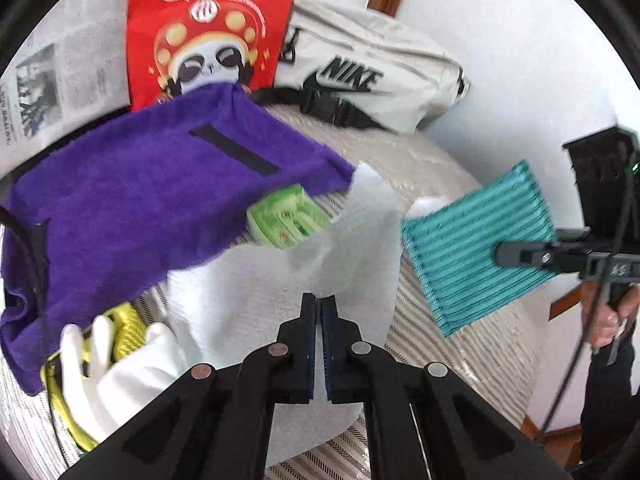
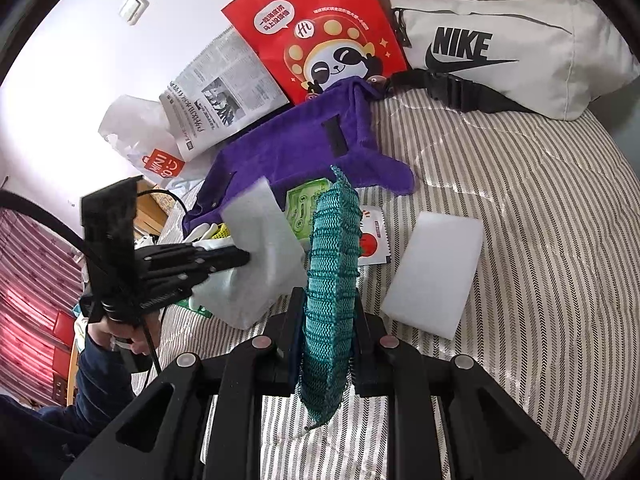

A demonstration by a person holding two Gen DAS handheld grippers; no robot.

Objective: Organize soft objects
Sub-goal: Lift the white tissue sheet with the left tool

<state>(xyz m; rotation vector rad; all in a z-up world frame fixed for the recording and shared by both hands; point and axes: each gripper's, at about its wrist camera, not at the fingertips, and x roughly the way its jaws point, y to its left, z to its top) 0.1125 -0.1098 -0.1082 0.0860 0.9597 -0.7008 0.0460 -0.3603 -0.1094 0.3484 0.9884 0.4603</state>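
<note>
Striped bed cover [image 2: 520,208] holds the clutter. Purple towel [image 2: 296,148] lies rumpled at the back, by the red bag [image 2: 320,28]. L gripper [image 1: 319,300], jaws pinched tight on the thin white foam sheet [image 1: 352,240], corner raised. R gripper [image 2: 326,300], jaws narrow, clamps the teal knit cloth [image 2: 332,280] edge-on. Lift foam slowly, straight up; it's floppy, may drag the green packet [image 1: 288,220].

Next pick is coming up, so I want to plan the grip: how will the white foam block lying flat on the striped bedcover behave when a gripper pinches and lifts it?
The white foam block is probably light, with a thick, porous look. It should compress under the pads, so grip gently. It will likely keep its slab shape rather than drape like the teal cloth in the right gripper.
</note>
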